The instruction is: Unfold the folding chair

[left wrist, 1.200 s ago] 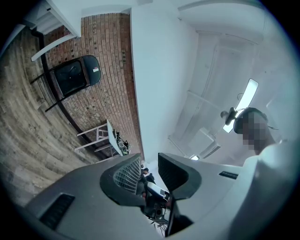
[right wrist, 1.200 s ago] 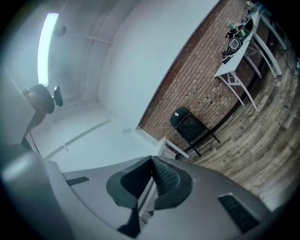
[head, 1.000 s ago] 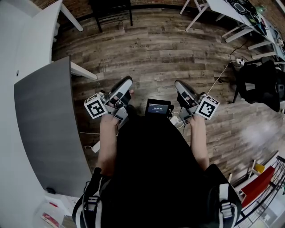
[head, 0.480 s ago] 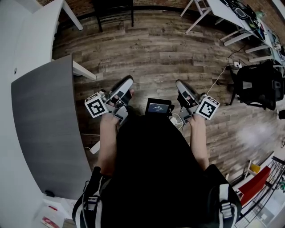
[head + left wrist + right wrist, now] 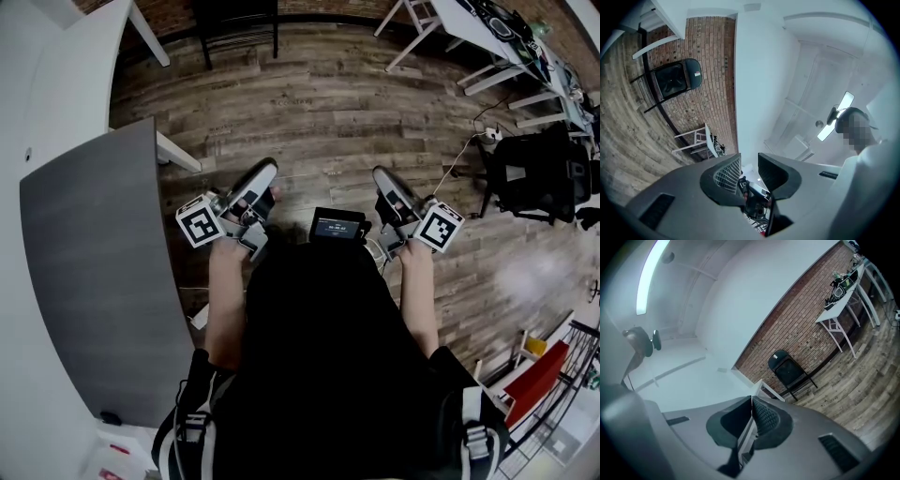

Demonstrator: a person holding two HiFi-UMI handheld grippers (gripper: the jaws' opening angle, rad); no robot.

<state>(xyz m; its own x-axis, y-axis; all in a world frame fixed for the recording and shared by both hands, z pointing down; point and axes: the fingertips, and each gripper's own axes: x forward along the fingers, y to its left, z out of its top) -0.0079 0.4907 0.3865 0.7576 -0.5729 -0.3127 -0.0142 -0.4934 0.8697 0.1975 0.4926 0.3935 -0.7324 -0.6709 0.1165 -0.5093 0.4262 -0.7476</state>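
Black metal folding chair [image 5: 234,14] stands at twelve o'clock, well apart from the left gripper [image 5: 265,172] (jaws slightly parted, empty). Right gripper [image 5: 382,177] is closed, empty.

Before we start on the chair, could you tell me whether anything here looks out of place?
Nothing looks spilled or damaged. Only a white cable lies loose across the wooden floor, running to a power strip on the right.
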